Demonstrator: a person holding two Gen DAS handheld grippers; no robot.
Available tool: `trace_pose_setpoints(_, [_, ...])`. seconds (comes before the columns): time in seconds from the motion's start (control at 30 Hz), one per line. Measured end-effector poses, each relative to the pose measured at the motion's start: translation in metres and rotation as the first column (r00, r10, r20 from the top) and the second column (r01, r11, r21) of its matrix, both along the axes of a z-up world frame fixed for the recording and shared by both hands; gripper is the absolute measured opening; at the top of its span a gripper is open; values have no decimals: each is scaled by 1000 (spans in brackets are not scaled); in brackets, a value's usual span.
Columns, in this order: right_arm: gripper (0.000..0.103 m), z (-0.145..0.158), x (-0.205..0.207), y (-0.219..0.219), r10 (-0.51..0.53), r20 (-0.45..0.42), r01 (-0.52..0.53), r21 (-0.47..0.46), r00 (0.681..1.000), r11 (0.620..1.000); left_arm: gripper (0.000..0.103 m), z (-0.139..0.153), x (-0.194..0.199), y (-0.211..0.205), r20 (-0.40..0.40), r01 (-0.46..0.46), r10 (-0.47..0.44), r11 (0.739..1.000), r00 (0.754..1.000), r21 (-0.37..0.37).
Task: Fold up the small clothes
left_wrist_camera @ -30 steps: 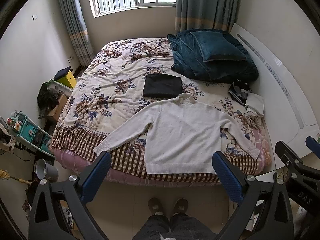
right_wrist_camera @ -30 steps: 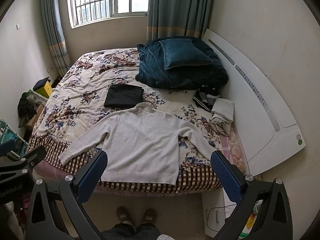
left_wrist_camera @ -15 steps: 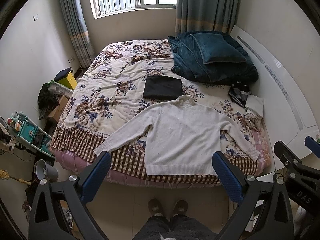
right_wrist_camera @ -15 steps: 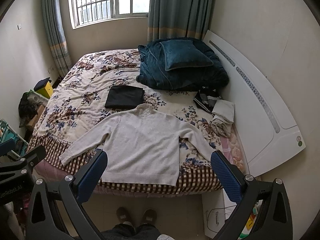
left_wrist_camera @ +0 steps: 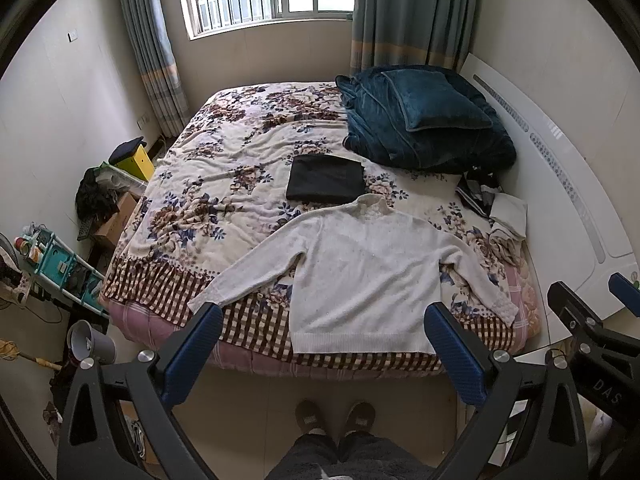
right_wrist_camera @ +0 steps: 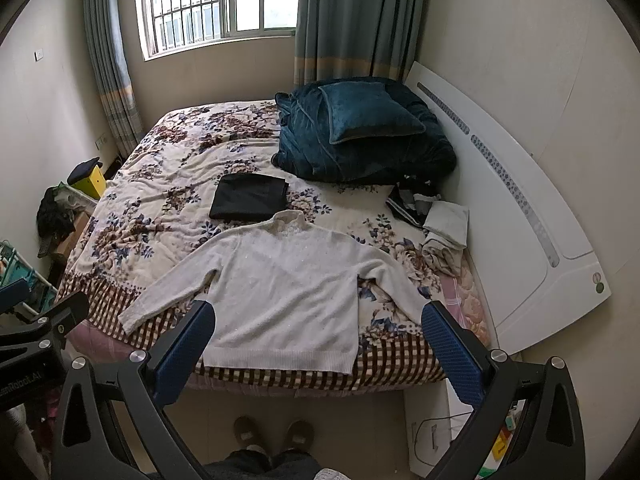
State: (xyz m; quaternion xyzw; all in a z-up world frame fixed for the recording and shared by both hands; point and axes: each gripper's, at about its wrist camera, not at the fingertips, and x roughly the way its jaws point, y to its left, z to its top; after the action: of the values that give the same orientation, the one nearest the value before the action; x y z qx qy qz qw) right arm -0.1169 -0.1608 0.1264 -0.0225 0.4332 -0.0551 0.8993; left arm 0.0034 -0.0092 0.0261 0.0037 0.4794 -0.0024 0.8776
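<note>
**Both grippers hanging wide above the spread sweater**

The left gripper (left_wrist_camera: pixel 324 344) and right gripper (right_wrist_camera: pixel 318 340) are gaping wide, gripping nothing, at the bottom of each frame. The cream sweater (left_wrist_camera: pixel 362 276) is lying flat mid-frame on the floral bed (left_wrist_camera: pixel 224 184), a folded black garment (left_wrist_camera: pixel 325 185) sitting just above its collar.

Bed: open ground and obstructions

Floral bedspread (left_wrist_camera: pixel 224 184) bare along the window side; sweater (left_wrist_camera: pixel 360 276) spread flat at the near edge; black folded cloth (left_wrist_camera: pixel 325 179) touching its collar; blue bedding pile (left_wrist_camera: pixel 424 124) and loose clothes (left_wrist_camera: pixel 500 216) crowding the headboard (left_wrist_camera: pixel 560 168) side.
</note>
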Motion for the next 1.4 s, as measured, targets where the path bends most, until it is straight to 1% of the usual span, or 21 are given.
trace_pose_setpoints(0.2, [103,2,8,-4,-1,4,1,1,1000,1000,103,3,4,-2,3,0,0,1000,1000,-4])
trace_pose_setpoints(0.43, [103,-1,2,-3,-2,5,2,2,1000,1000,103,3,5,-4,9,1,-1,1000,1000,-4])
trace_pose_setpoints(0.9, [103,2,8,-5,-8,13,8,4,1000,1000,103,7,9,-9,19,2,-2,1000,1000,-3])
trace_pose_setpoints(1.3, [103,-1,12,-8,-9,9,9,3,1000,1000,103,5,11,-11,22,4,-4,1000,1000,-5])
trace_pose_setpoints(1.4, [103,-11,13,-10,-24,4,24,5,1000,1000,103,-2,18,-10,24,13,-13,1000,1000,-15])
